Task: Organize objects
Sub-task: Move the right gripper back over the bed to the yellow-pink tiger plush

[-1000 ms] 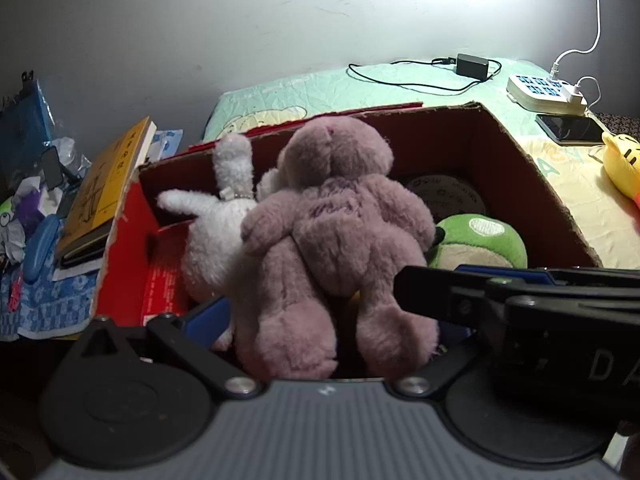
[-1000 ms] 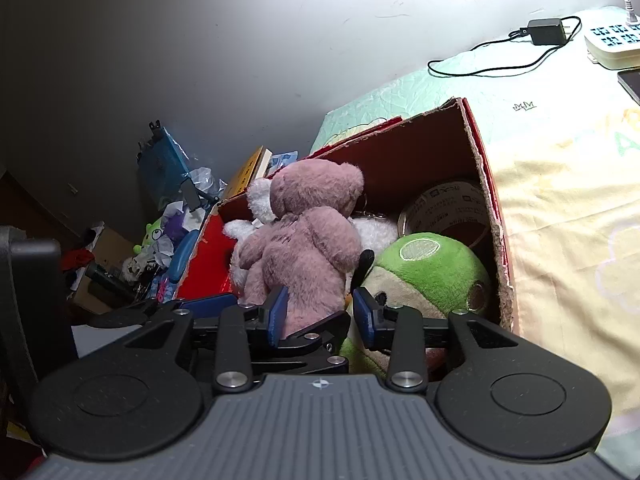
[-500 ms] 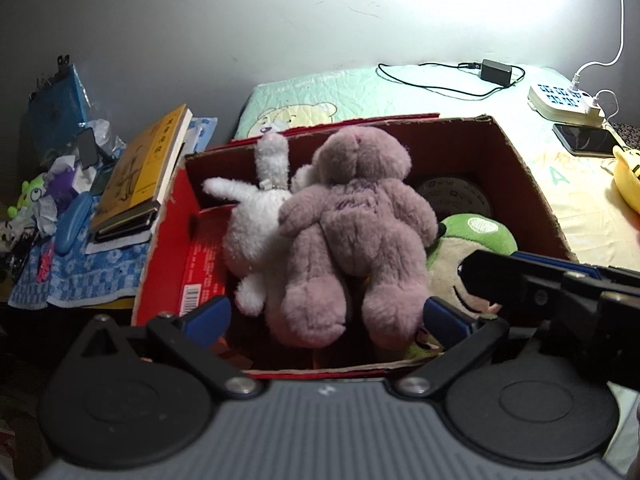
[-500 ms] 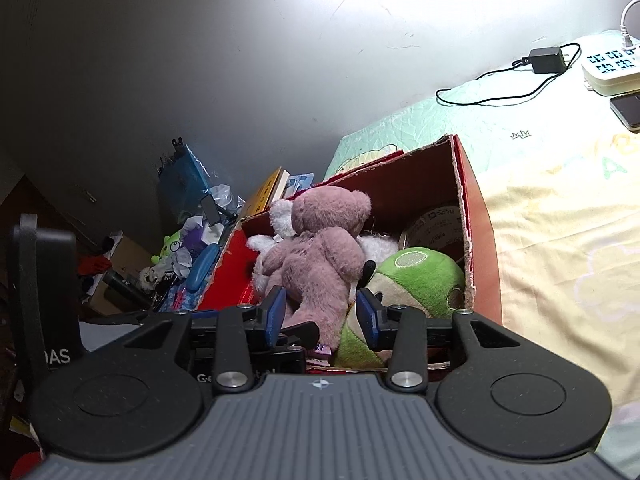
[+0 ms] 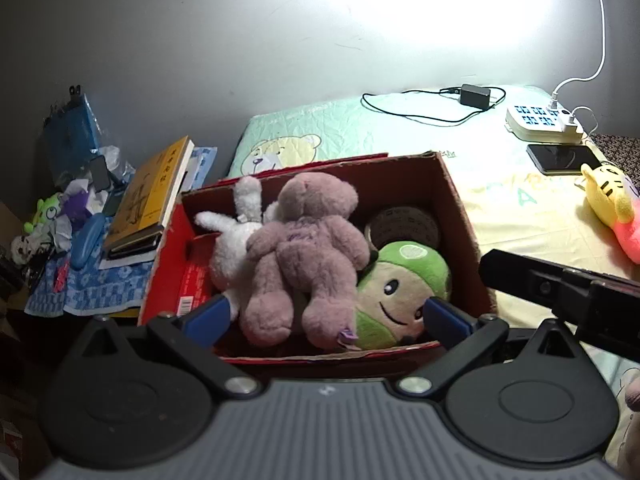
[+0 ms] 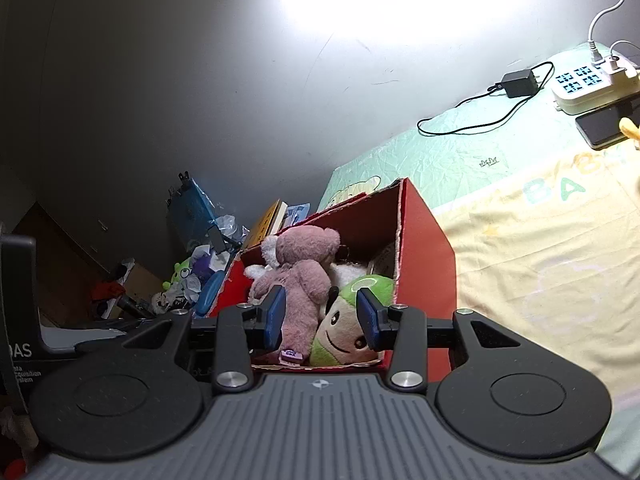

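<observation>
A red cardboard box (image 5: 460,208) sits on the bed near its left edge. Inside lie a mauve teddy bear (image 5: 304,248), a white bunny (image 5: 228,244), a green-capped plush (image 5: 400,284) and a roll of tape (image 5: 404,224). My left gripper (image 5: 326,316) hangs above the box's near edge, jaws wide open and empty. My right gripper (image 6: 321,320) is held back from the same box (image 6: 424,240), open, with nothing between its blue pads (image 6: 274,320); the teddy (image 6: 304,280) and green plush (image 6: 348,328) lie beyond them. Its black body (image 5: 560,292) shows at the right of the left wrist view.
A yellow and pink plush (image 5: 612,208) lies on the bed sheet (image 5: 520,216) to the right. A phone (image 5: 560,158), a power strip (image 5: 540,122) and a charger with cable (image 5: 474,96) sit near the wall. Books (image 5: 148,196) and loose clutter (image 5: 60,216) crowd the surface left of the box.
Both grippers have drawn back and up from the box, so more of it shows. The toys stay inside. The right jaws have widened slightly.
</observation>
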Motion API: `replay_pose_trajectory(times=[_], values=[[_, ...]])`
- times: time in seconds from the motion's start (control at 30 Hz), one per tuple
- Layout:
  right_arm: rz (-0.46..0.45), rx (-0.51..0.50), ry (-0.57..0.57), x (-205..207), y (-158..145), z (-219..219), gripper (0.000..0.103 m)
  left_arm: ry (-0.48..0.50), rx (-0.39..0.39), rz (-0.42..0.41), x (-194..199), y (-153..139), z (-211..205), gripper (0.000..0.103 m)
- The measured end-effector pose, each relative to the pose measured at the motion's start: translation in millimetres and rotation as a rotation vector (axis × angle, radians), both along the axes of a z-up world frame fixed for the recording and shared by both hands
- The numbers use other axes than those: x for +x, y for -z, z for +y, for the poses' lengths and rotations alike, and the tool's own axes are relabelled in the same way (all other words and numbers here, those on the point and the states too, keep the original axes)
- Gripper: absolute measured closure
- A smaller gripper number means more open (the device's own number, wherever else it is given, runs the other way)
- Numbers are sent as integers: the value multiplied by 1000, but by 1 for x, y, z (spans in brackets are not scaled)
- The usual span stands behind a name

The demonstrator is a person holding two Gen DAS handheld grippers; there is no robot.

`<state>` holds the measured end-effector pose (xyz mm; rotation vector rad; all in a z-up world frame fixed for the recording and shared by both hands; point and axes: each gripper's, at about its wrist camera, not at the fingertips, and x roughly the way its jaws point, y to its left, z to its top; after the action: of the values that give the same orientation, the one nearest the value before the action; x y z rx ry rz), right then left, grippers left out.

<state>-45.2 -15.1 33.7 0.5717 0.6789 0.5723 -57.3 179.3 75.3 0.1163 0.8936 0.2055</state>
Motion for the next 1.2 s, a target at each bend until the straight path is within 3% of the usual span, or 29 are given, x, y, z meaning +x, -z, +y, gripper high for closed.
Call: replay_pose_trajectory(times=[0.53, 1.2], values=[[61, -14, 105, -7, 15, -86, 60, 107, 28, 35, 12, 6, -100, 1], [183, 10, 236, -8, 55, -171, 60, 234, 3, 156, 50, 45, -188, 1]])
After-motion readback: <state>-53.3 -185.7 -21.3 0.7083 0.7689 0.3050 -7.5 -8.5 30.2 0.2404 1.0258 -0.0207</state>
